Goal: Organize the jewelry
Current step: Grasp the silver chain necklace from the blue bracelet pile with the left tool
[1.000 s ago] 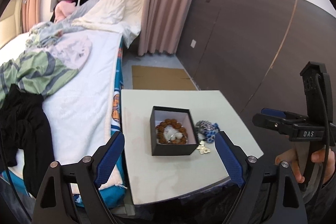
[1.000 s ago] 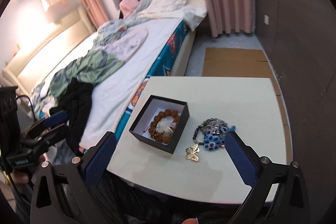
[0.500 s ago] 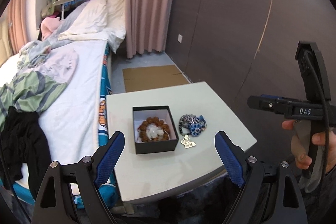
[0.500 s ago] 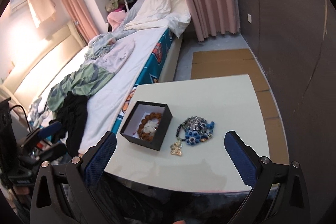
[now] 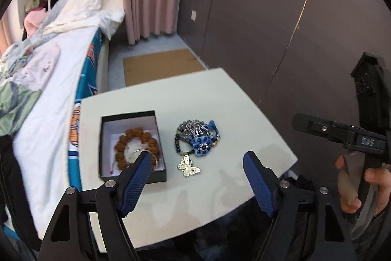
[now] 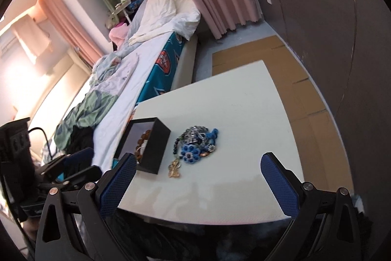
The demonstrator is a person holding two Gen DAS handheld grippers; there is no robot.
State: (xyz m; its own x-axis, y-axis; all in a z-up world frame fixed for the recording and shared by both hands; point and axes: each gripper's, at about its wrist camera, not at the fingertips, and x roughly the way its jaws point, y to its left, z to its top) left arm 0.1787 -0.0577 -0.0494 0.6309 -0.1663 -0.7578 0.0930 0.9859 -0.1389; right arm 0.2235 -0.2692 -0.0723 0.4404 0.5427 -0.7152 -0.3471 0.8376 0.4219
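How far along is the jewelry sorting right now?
Done: a brown bead bracelet already lies inside the black box. In hand: nothing; the left gripper and right gripper are both open above the table. Left: the blue flower jewelry pile and the butterfly pendant lie on the table beside the box.

Both wrist views look down from the near edge onto the same table (image 5: 244,114) (image 6: 232,114) (left nearer the bed (image 5: 48,89)).
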